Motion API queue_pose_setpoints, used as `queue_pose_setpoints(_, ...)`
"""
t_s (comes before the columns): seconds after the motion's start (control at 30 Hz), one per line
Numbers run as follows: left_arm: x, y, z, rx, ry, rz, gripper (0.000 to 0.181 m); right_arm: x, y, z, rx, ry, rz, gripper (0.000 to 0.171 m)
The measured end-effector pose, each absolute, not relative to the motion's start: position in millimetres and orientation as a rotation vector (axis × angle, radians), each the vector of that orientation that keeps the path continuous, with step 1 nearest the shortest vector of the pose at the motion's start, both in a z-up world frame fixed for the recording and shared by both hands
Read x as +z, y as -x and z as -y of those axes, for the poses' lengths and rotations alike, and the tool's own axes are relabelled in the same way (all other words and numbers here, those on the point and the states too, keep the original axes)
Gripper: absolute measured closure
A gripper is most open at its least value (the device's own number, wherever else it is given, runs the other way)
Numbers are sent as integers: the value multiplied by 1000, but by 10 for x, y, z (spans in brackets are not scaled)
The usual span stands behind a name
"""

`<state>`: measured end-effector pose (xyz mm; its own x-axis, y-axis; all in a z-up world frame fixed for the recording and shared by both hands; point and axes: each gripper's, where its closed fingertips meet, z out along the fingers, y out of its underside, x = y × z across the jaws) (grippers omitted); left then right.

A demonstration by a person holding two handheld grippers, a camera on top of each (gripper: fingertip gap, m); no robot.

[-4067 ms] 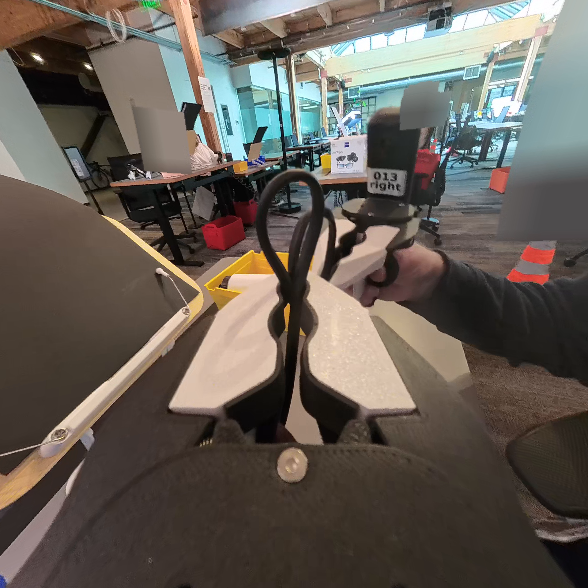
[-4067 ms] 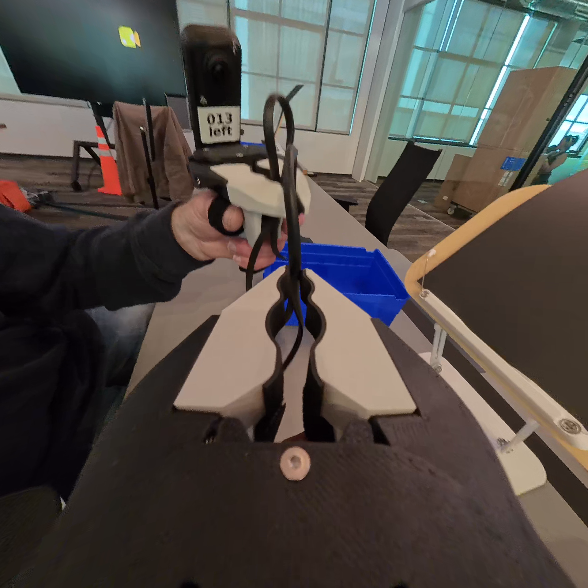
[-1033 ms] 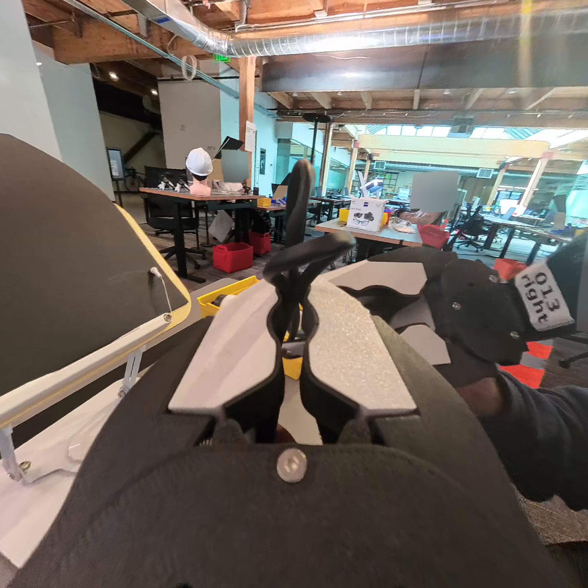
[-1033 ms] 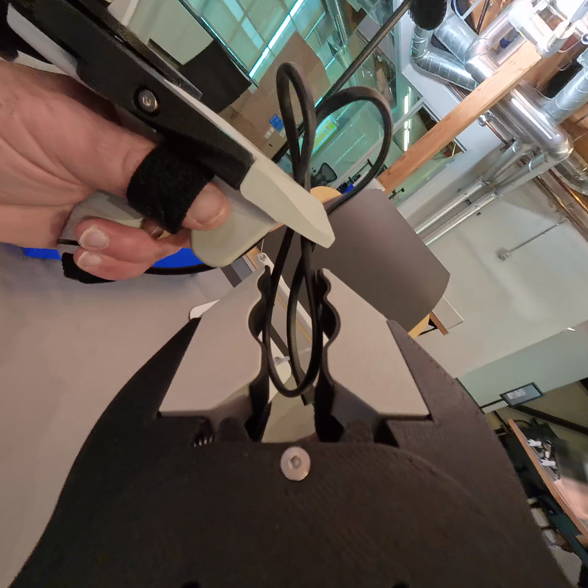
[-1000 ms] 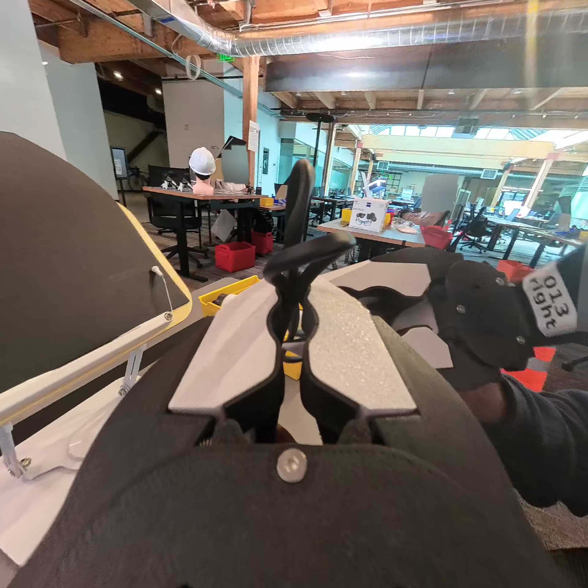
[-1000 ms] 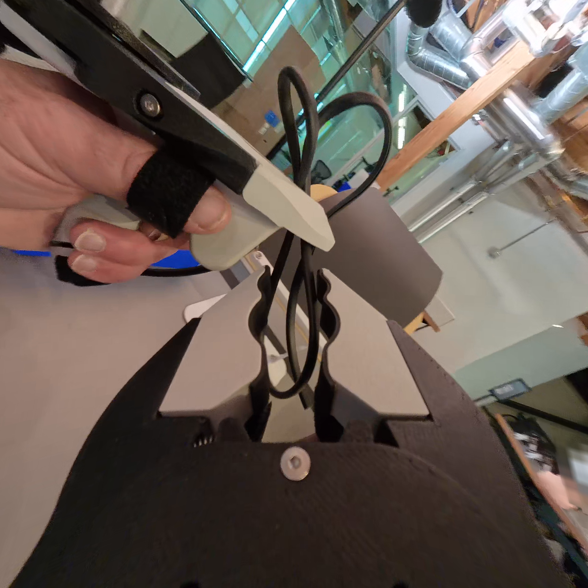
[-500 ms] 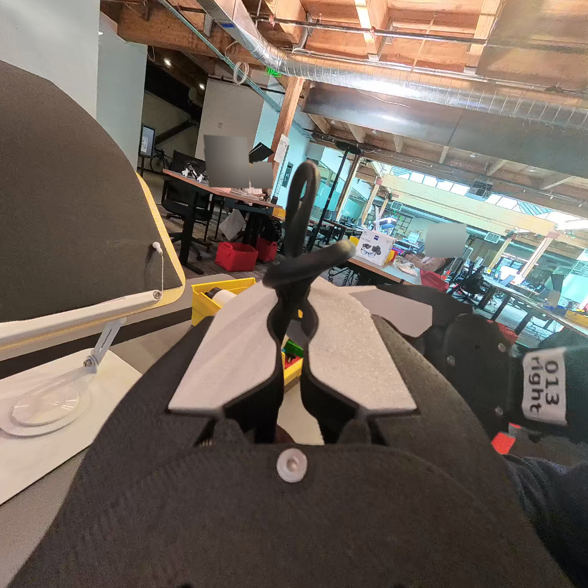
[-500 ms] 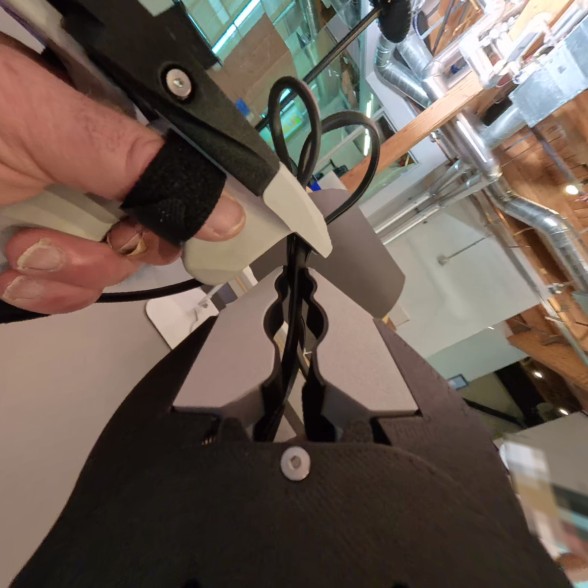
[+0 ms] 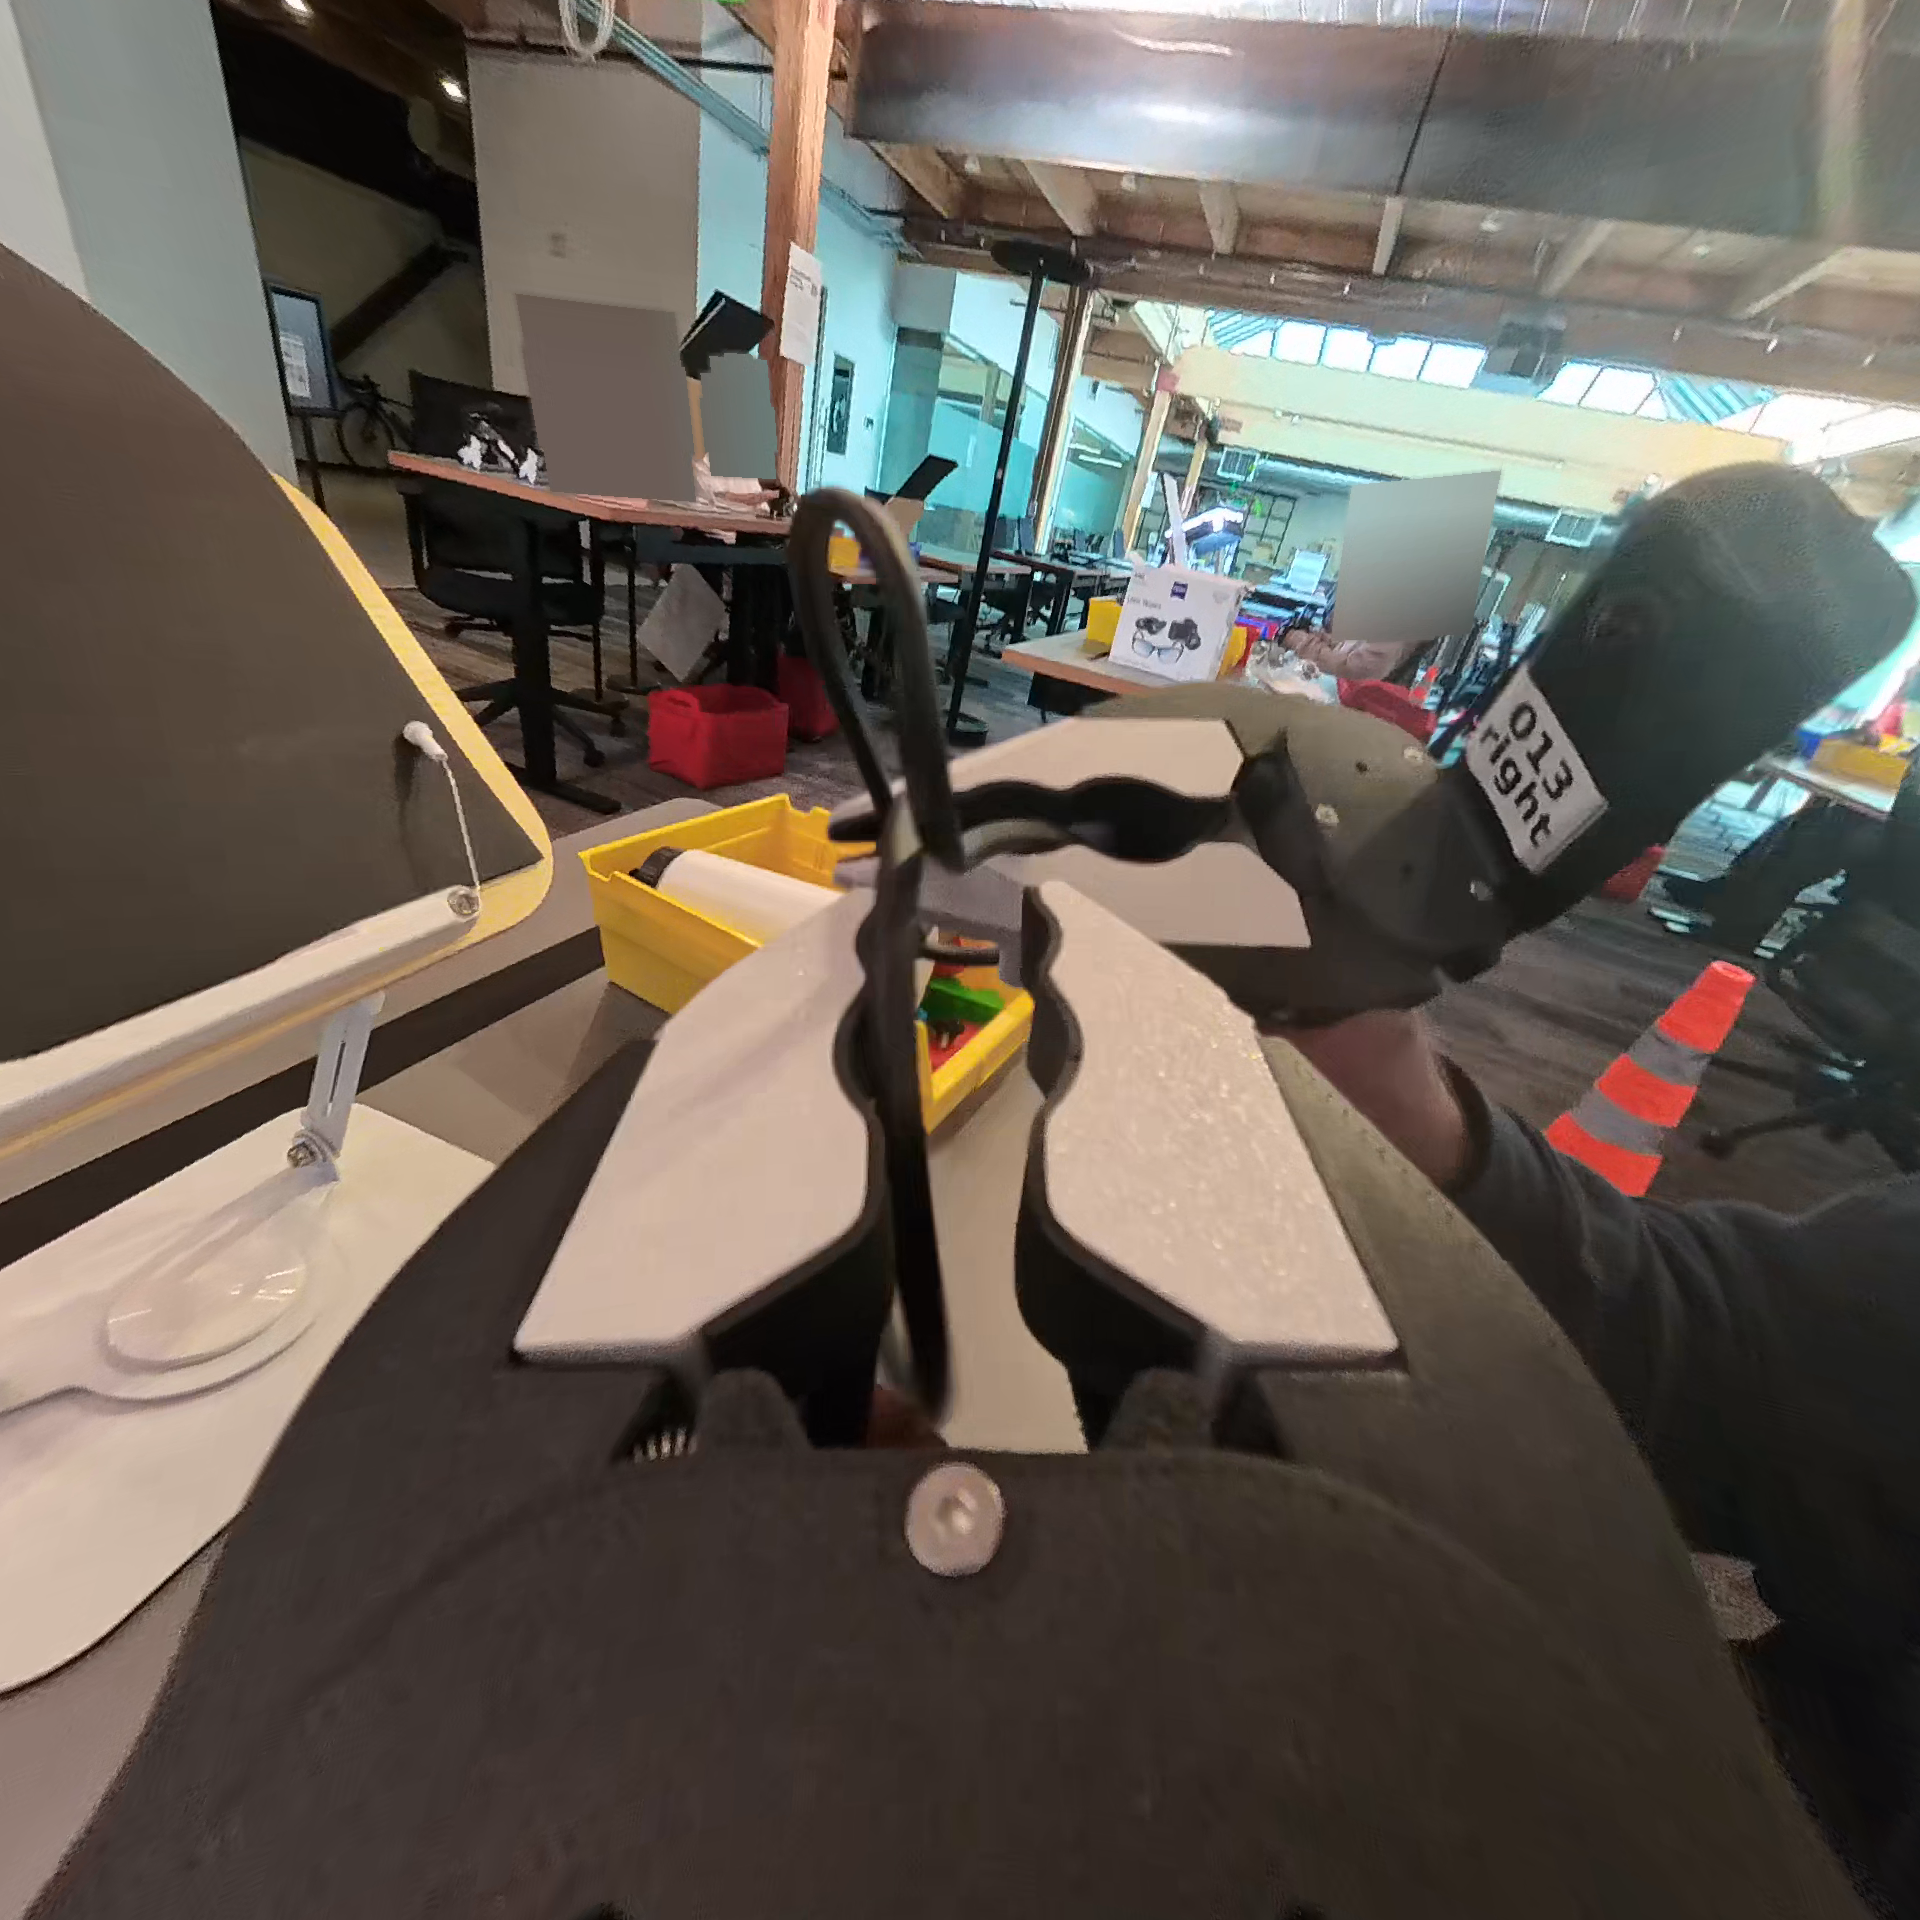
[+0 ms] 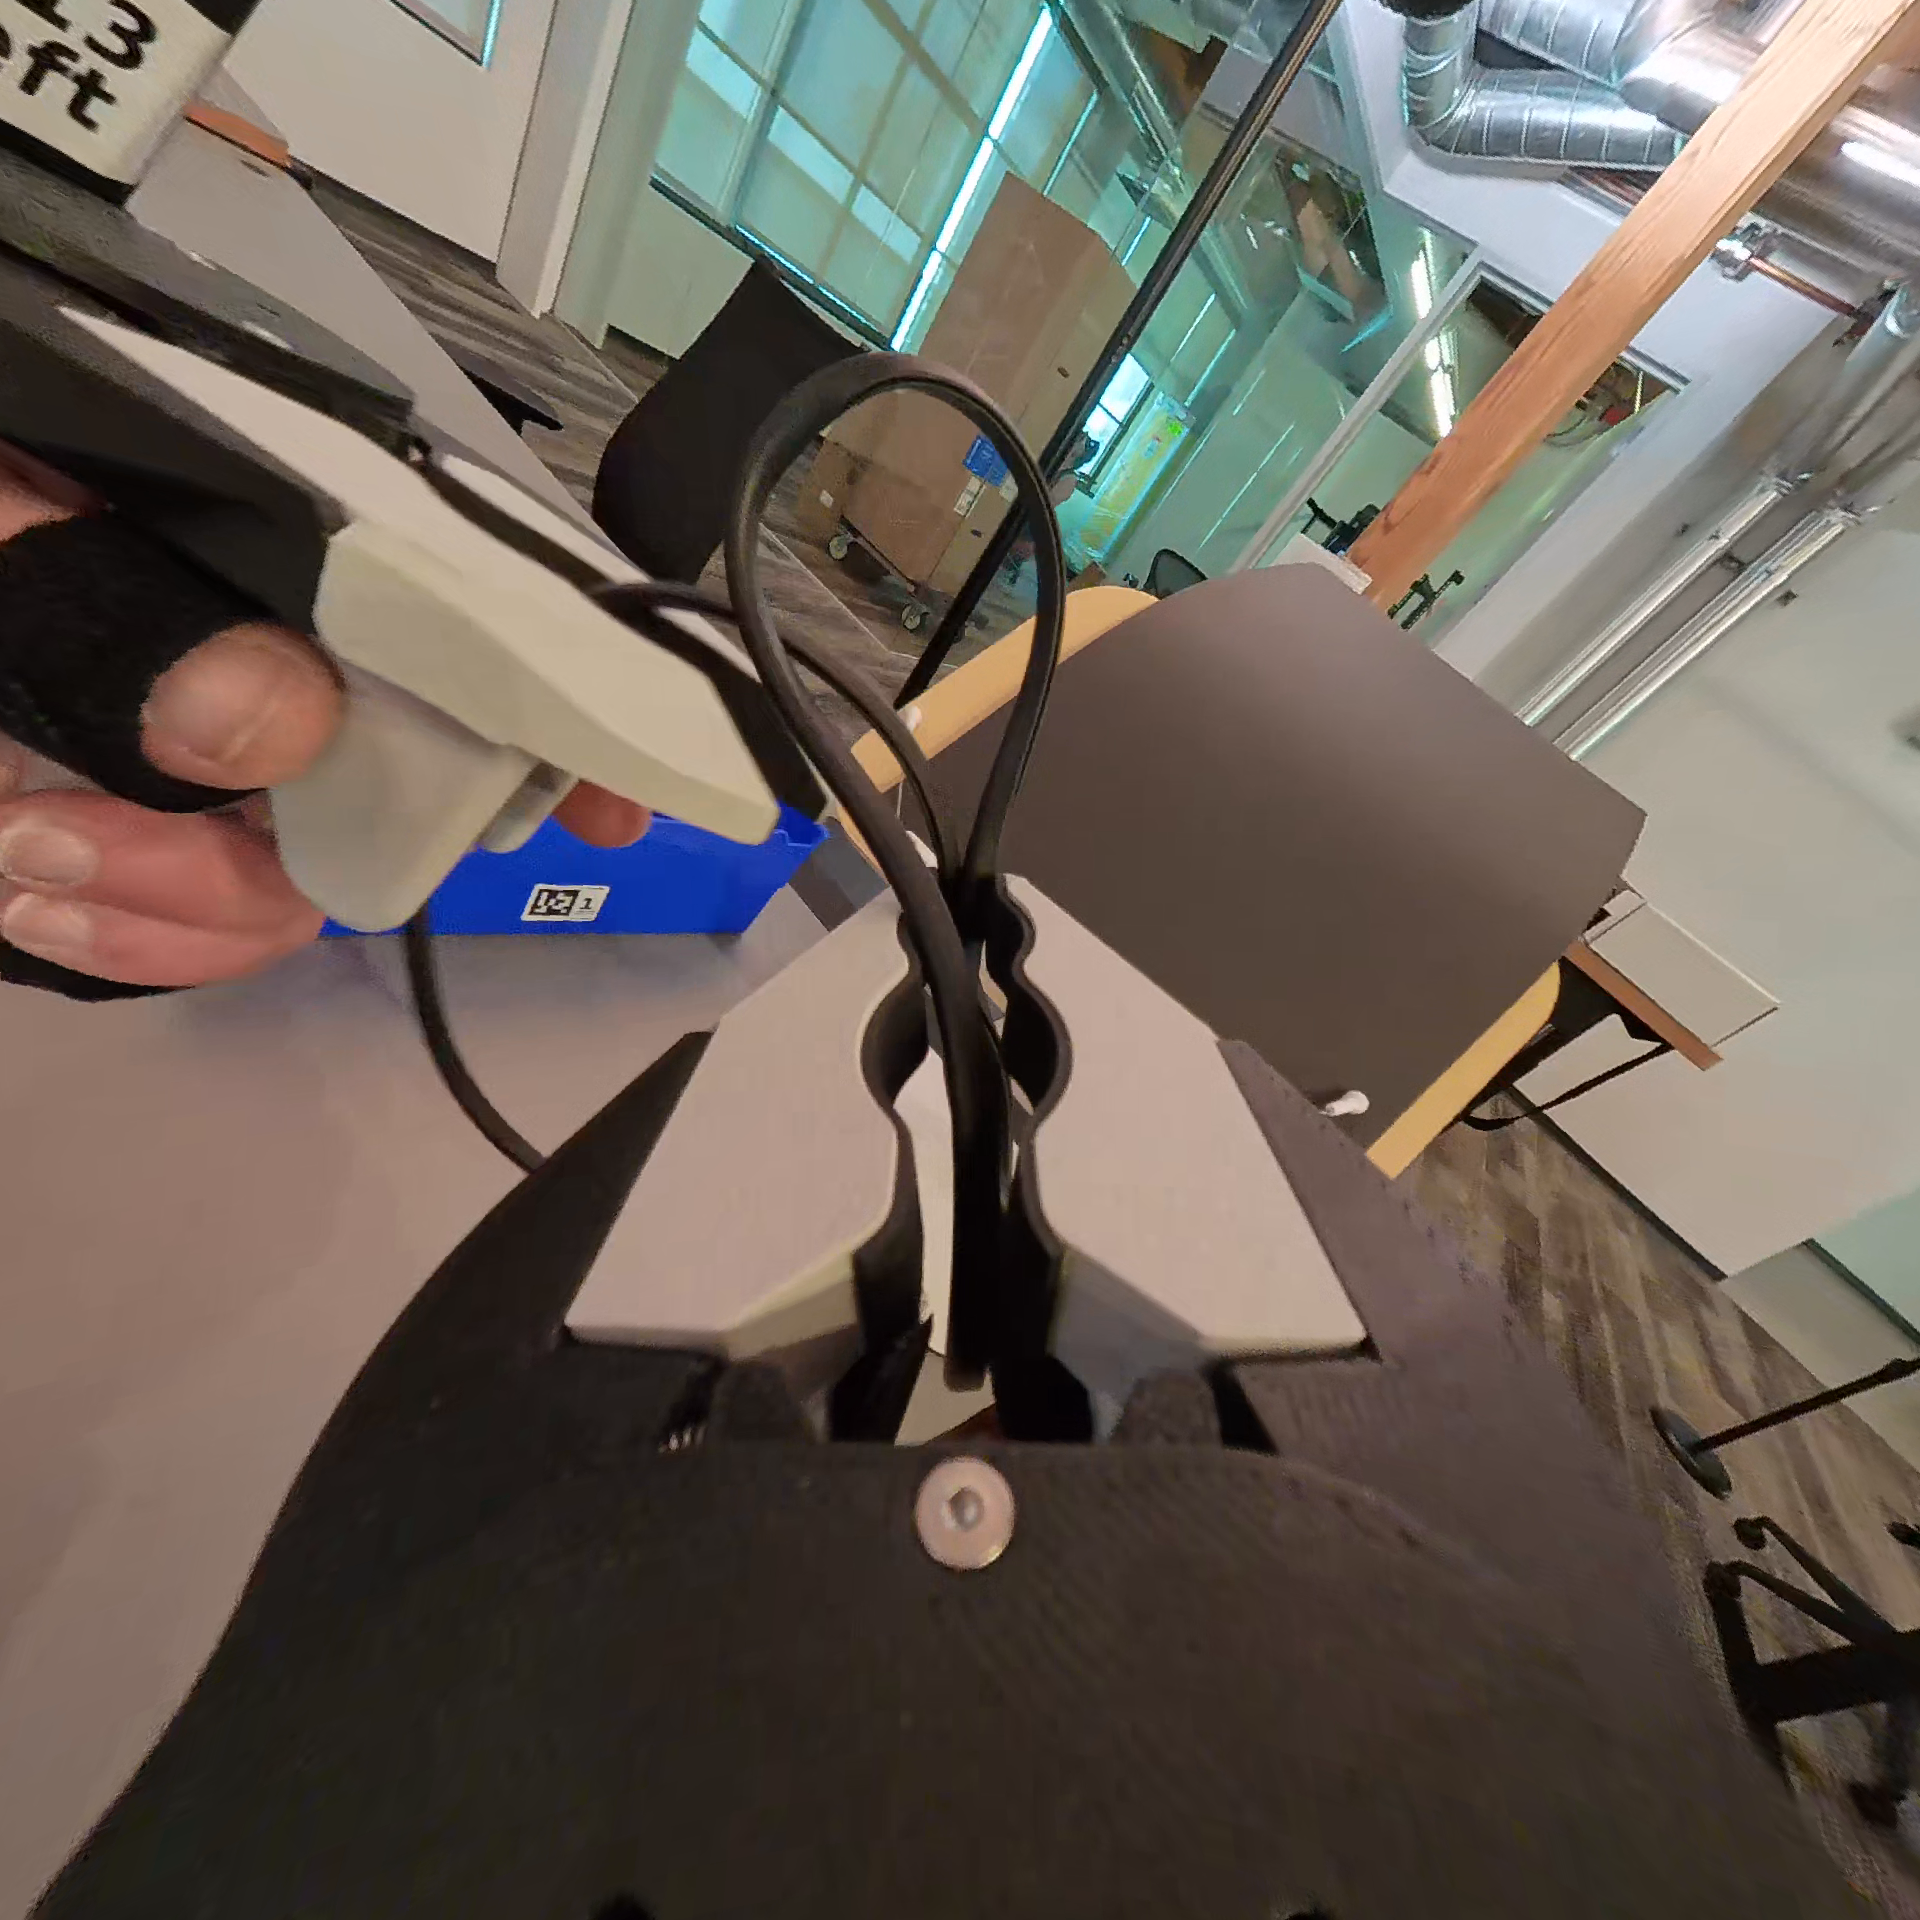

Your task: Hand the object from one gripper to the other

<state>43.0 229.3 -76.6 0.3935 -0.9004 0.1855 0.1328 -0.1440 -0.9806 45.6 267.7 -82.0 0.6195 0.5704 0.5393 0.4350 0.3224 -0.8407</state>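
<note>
The cable [image 10: 966, 1039], a black looped cord, sits in the air above the table [image 10: 208, 1143], and your right gripper [image 10: 961, 914] has its fingers clenched on it: two strands run down between them and a loop stands up past the tips. In the left wrist view the same cable [image 9: 899, 1039] hangs through your left gripper [image 9: 940, 914], but those fingers stand apart with a clear gap on each side of the cord, so they are released and carry none of it. The right gripper [image 9: 1039, 831] crosses just beyond the left tips, pinching the cord there.

By the look of it, the handover to the right side is all but made; what is left is the parting. Your next move calls for drawing the left gripper straight back along the cord, fingers kept wide, so the slack strand does not snag on the scalloped pads.

Beyond the cable, a yellow bin [image 9: 727, 883] lies past the left gripper and a blue bin [image 10: 623, 894] past the right.
</note>
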Motion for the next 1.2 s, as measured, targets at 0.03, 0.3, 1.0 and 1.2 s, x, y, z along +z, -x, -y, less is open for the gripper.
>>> queue_pose_setpoints(0.03, -799, -425, -2284, -1052, 1432, -752, 161, -822, -467, -2682, 107, 1299, 971, 166)
queue_pose_setpoints(0.3, -1077, -381, -2226, -1044, 1510, -808, 170, -809, -510, -2685, 129, 1310, 975, 166)
queue_pose_setpoints(1.0, -1369, -552, -1666, -372, 1516, -1538, 177, -1059, -493, -2722, -86, 1320, 1235, 166)
queue_pose_setpoints(1.2, -1024, -487, -1623, -243, 1465, -1673, 176, -1220, -424, -2602, -174, 1223, 1417, 166)
